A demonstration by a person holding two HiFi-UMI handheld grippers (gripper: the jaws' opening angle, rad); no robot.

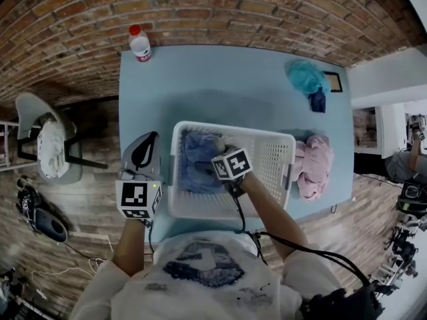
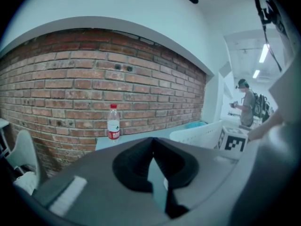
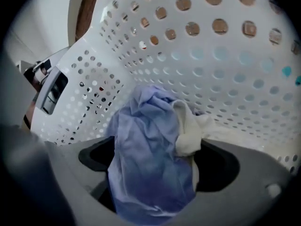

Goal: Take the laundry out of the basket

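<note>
Well, seen from overhead, the white perforated plastic basket (image 1: 283,153) sits at the near edge of the pale blue desk (image 1: 220,89). The right gripper (image 1: 215,153) is sunk inside the basket, on a crumpled blue cloth (image 1: 195,159) bunched against its left wall. The left gripper (image 1: 147,144) hovers just outside that wall, touching nothing. A pink garment (image 1: 313,167) lies just right of the basket. A teal cloth (image 1: 305,77) lies well beyond it, and a clear plastic bottle with a red cap (image 1: 140,44) stands far past its left corner.

From the left gripper's own view, its fingers (image 2: 131,166) are drawn together at the tips with nothing between them. The basket's rim shows off to the right.

From the right gripper's view, its fingers (image 3: 221,166) are pinched on the blue cloth. A cream-white piece (image 3: 188,135) is tucked into the same bundle, close to the basket's holed wall.

The grasp looks made, so the lift-out seems to be the step in hand. The next move calls for a straight raise until the cloth clears the rim, then a carry to the basket's right, probably beside the pink garment. The cream piece may ride along or drop back.
</note>
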